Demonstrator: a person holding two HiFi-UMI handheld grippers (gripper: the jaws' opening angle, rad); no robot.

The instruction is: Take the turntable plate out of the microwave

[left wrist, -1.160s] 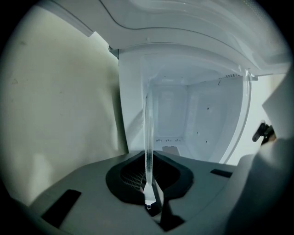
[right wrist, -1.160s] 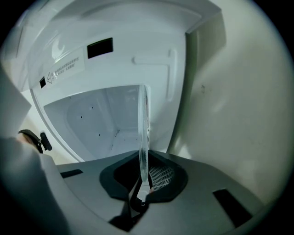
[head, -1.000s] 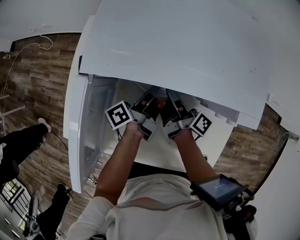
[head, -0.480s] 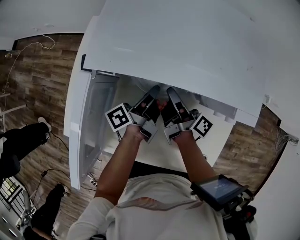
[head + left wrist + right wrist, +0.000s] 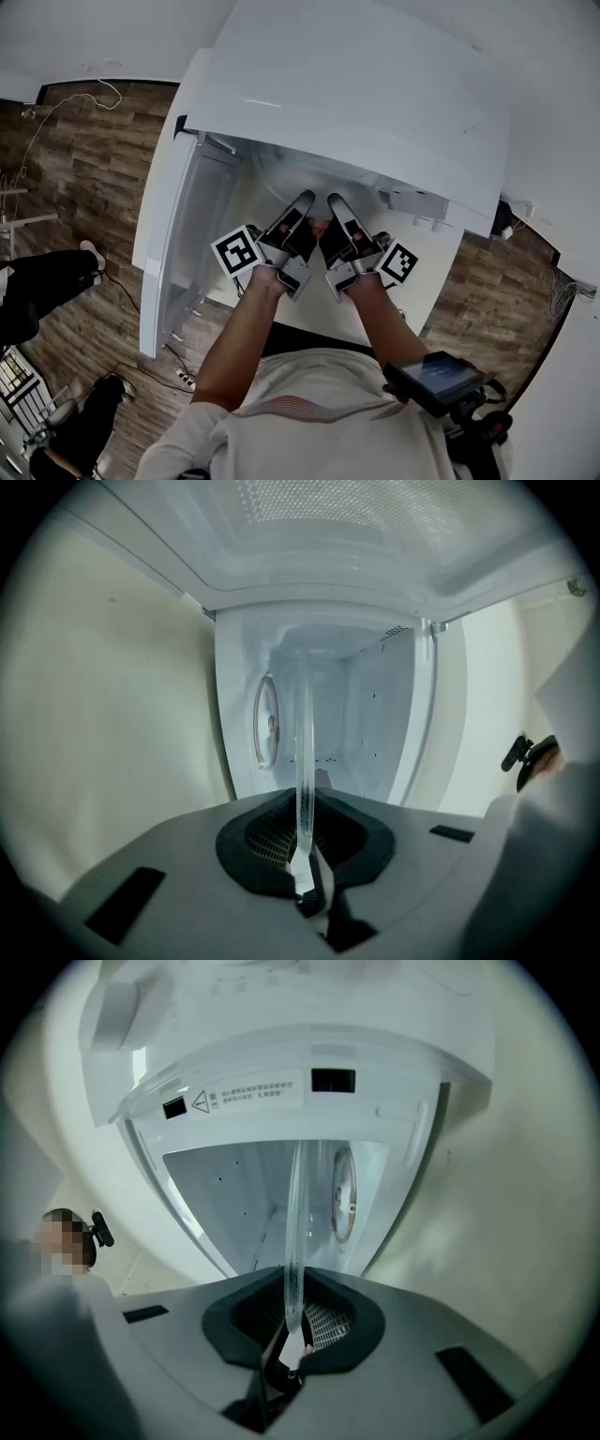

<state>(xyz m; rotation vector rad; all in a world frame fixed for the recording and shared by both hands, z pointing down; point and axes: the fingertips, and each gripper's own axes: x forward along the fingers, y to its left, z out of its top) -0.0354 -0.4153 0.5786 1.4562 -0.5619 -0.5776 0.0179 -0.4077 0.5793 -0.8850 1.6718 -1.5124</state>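
The white microwave (image 5: pixel 356 84) stands with its door (image 5: pixel 173 253) swung open to the left. The clear glass turntable plate (image 5: pixel 314 178) lies at the mouth of the cavity, faint in the head view. Side by side, my left gripper (image 5: pixel 306 199) and right gripper (image 5: pixel 333 200) are each shut on its near rim. In the left gripper view the plate (image 5: pixel 302 752) shows edge-on as a thin clear band running from the left gripper (image 5: pixel 302 855) toward the cavity (image 5: pixel 366 724). The right gripper view shows the same: plate (image 5: pixel 293 1232) pinched in the right gripper (image 5: pixel 291 1335), cavity (image 5: pixel 234 1194) behind.
The microwave sits on a white counter (image 5: pixel 431 272) above a wooden floor (image 5: pixel 84 169). A person in dark trousers (image 5: pixel 37 281) is at the left, with cables and a power strip (image 5: pixel 187 380) on the floor. A small screen (image 5: pixel 436 380) is strapped to my right forearm.
Both grippers have drawn back from under the microwave's top toward me, a little higher, with the plate still held. Their fingertips, hidden before, now show outside the cavity.
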